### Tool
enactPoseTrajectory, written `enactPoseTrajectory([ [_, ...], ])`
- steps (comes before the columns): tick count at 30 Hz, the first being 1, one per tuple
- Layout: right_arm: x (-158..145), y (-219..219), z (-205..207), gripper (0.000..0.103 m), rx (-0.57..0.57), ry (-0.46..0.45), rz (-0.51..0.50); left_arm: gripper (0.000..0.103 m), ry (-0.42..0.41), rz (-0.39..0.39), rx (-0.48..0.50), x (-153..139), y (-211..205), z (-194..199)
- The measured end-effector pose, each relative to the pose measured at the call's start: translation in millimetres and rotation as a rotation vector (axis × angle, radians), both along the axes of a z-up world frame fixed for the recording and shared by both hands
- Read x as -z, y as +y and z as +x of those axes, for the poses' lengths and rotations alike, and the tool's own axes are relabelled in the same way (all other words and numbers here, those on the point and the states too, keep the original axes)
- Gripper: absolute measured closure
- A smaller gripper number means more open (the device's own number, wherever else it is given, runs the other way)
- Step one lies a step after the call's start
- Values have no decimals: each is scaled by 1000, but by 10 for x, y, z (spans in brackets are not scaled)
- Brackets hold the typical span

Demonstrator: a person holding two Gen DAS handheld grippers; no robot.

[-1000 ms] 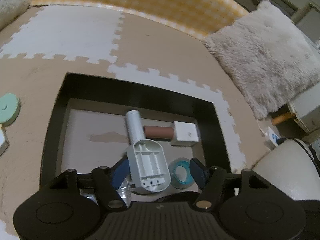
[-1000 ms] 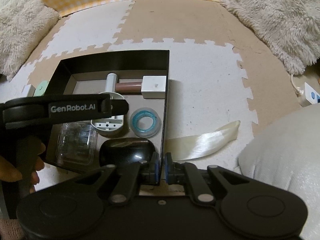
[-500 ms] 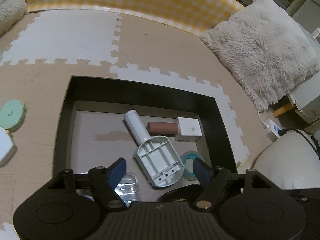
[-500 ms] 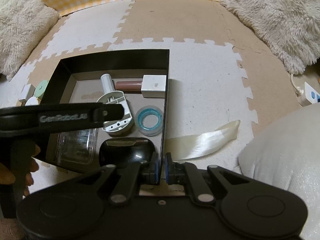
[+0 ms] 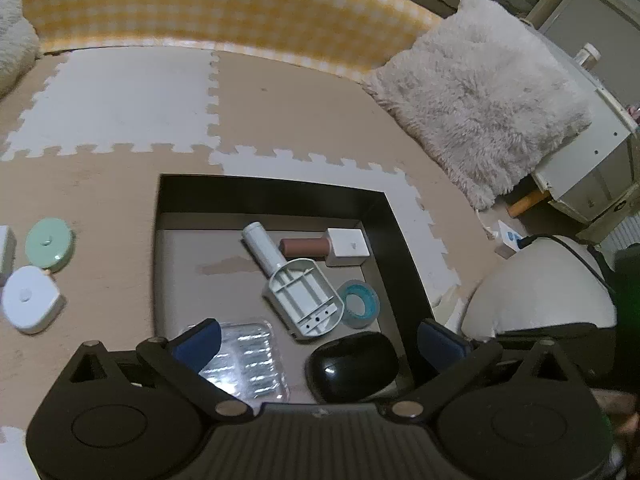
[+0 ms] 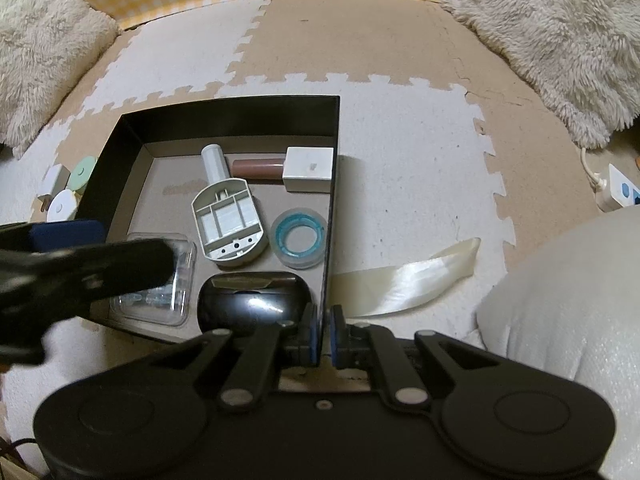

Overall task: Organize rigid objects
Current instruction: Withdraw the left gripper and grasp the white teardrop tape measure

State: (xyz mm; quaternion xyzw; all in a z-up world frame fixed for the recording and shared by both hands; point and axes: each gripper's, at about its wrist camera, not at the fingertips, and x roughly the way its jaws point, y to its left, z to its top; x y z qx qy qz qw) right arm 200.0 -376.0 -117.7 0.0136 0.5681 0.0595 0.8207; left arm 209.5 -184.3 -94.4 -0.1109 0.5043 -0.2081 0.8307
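A black box (image 5: 276, 192) (image 6: 236, 118) lies on the foam mat. Inside it lie a grey-white handled plastic piece (image 5: 302, 296) (image 6: 230, 220), a brown tube with a white cap (image 5: 344, 242) (image 6: 308, 168), a teal tape roll (image 5: 358, 308) (image 6: 298, 236), a clear blister pack (image 5: 244, 364) (image 6: 180, 276) and a black glossy case (image 5: 352, 366) (image 6: 252, 304). My left gripper (image 5: 318, 338) is open and empty above the box's near side. My right gripper (image 6: 323, 330) is shut on the box's right wall at its near corner.
A mint round case (image 5: 50, 243) and a white round case (image 5: 30, 304) lie on the mat left of the box. A cream ribbon (image 6: 404, 276) lies right of it. Fluffy cushions (image 5: 476, 92) and a white power strip (image 6: 616, 192) lie around.
My left gripper has let go of the grey-white handled piece, opened wide and pulled back and up. The piece now lies in the box. My right gripper has stayed on the box wall.
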Motion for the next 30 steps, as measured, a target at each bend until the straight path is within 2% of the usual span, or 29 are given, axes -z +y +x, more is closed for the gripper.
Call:
enactPoseTrajectory([
  [6, 1, 4, -5, 97, -2, 0, -3, 0, -29, 23, 1, -112, 253, -138],
  [17, 6, 14, -6, 97, -6, 1, -11, 0, -133, 108, -7, -269, 709, -341],
  [21, 8, 16, -4, 97, -7, 2, -13, 0, -158, 172, -21, -229, 896, -380],
  [30, 1, 39, -1, 97, -11, 3, -27, 0, -182, 251, -68, 48, 1231, -379],
])
